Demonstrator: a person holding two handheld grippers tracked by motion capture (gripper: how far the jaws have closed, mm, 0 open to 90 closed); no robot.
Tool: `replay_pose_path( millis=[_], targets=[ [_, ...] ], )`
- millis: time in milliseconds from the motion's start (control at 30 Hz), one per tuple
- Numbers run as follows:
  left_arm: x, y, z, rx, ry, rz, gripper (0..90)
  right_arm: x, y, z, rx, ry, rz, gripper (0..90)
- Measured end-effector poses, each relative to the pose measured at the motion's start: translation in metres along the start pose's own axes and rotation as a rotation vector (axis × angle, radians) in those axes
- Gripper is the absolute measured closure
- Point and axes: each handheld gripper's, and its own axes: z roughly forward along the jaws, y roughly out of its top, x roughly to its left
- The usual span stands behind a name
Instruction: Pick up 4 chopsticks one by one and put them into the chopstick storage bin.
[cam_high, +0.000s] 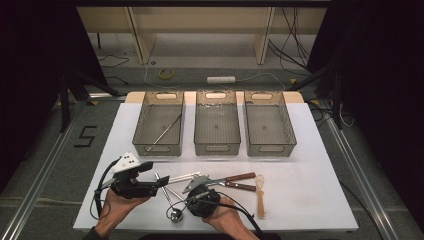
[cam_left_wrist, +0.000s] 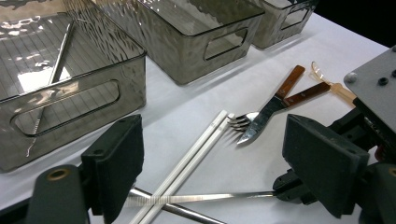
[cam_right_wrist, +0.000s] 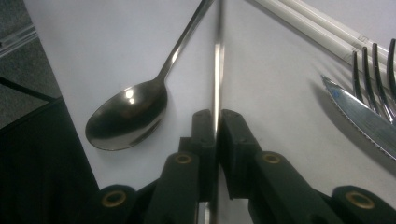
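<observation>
The right tool is clamped on a thin metal chopstick, a slim, shiny, straight rod that runs from between the two black pads away across the white worktop. In the left gripper view the same rod lies almost flat on the worktop, its far end in the right tool and its near end crossing under a pair of white chopsticks. It lies near the front edge of the worktop, between the two hands.

The left tool stands open with nothing between its pads, just above the crossing point of the rods.

Counted: three clear, smoky plastic bins in a row at the back of the worktop, and one metal chopstick lying slanted in the left bin. In front of them lie two white chopsticks side by side, one metal spoon with its bowl up beside the gripped rod, one fork, two wooden-handled pieces, one of them a knife with a serrated blade resting over the fork's tines, and one pale amber plastic utensil off to the right.

The white chopsticks lie across the gripped rod, and a second metal stem, likely the spoon's handle, crosses close by.
</observation>
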Motion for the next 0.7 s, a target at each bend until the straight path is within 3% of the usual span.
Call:
replay_pose_path(
  millis=[467, 667, 700],
  targets=[
    [0.000, -0.001, 0.003, 0.027, -0.005, 0.014, 21.1, -0.006, -0.001, -0.002, 0.001, 0.023, 0.011, 86.0],
    [0.001, -0.003, 0.010, 0.090, -0.030, 0.039, 22.6, -0.011, 0.001, -0.009, -0.012, 0.034, -0.010, 86.1],
    [-0.001, -0.004, 0.015, 0.134, -0.044, 0.061, 22.8, -0.011, 0.001, -0.010, -0.011, 0.035, -0.015, 86.1]
  ],
)
